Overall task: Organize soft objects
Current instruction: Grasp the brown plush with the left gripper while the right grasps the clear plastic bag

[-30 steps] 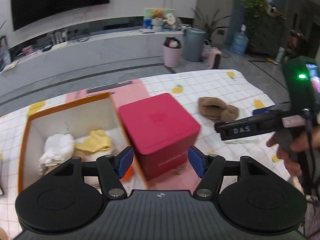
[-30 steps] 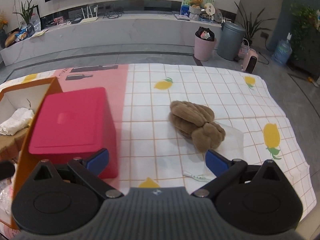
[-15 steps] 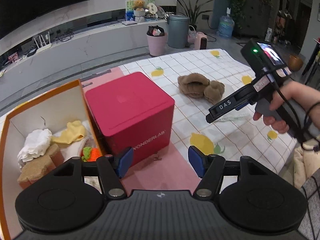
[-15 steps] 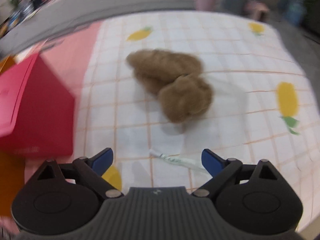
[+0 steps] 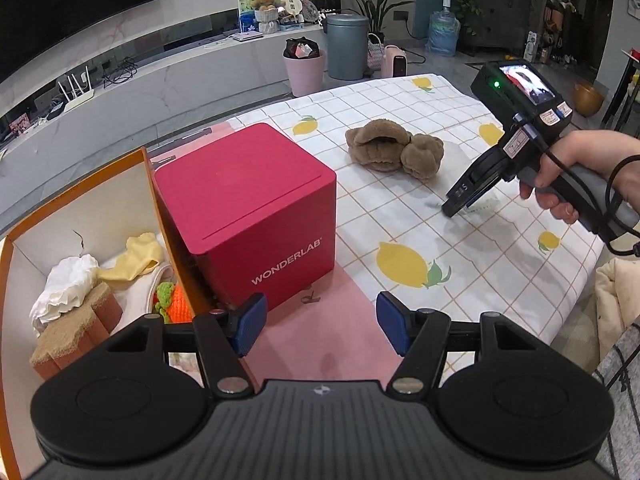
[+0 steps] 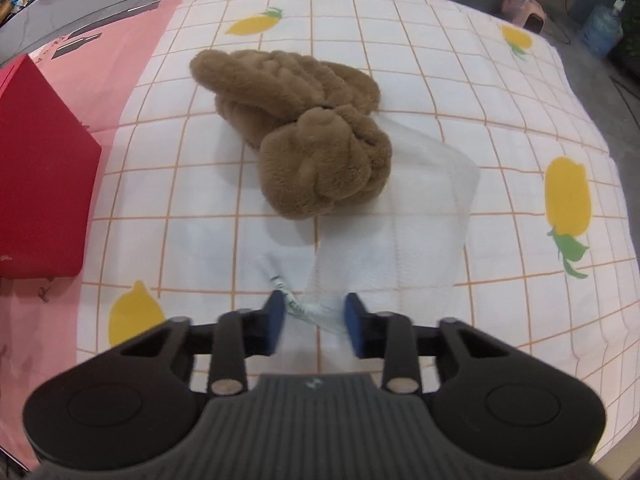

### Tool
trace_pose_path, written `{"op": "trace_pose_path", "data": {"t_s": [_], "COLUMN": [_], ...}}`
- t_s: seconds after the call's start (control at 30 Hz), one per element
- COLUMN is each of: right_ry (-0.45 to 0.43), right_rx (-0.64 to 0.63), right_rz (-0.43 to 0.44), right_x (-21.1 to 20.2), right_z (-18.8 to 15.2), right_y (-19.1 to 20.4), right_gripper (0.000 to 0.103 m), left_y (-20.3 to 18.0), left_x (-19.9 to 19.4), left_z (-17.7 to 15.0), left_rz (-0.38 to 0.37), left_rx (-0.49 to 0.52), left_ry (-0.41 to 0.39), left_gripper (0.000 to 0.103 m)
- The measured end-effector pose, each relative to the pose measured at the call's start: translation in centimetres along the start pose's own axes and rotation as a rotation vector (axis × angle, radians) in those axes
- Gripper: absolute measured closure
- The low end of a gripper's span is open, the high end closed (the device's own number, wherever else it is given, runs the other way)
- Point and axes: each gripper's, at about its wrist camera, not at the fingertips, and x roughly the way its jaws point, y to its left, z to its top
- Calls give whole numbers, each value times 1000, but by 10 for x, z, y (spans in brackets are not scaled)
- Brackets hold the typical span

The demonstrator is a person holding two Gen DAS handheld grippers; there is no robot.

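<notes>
- Behind your work, a big dark television (image 5: 68, 4) fills the wall at upper left.
- Below it you have a long pale media shelf (image 5: 168, 76), with a white router (image 5: 74, 88) bristling with antennas.
- Further along that shelf, a small teddy bear (image 5: 264, 0) sits among framed pictures.
- On the floor, a pink waste bin (image 5: 304, 70) with a dark bag stands just beside a grey lidded bin (image 5: 347, 46).
- A leafy plant (image 5: 374, 4) rises behind the grey bin.
- Off to the right, a blue water bottle (image 5: 443, 32) rests on the floor.
- A small pink heater (image 5: 394, 60) stands near the bins.
</notes>
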Motion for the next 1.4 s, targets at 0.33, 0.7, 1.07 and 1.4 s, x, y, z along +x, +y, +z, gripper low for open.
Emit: {"op": "trace_pose_path", "data": {"t_s": [0.33, 0.7, 1.07, 1.4], "right_ry": [67, 26, 52, 29], "right_rx": [103, 346, 203, 149], "right_rz": [22, 51, -36, -47], "right_x": [-25, 5, 22, 8], "right_z": [-28, 3, 4, -1], "right_y": [-16, -45, -24, -48], "right_gripper": [39, 7, 15, 94], "left_y": [-4, -20, -29, -57], "left_x": [-3, 3, 4, 53], "left_z": [-4, -5, -1, 77], "left_rz": [-16, -30, -34, -46], "left_rx": [23, 56, 49, -7], "left_ry": [15, 41, 39, 95], "left_gripper": [29, 29, 29, 22]}}
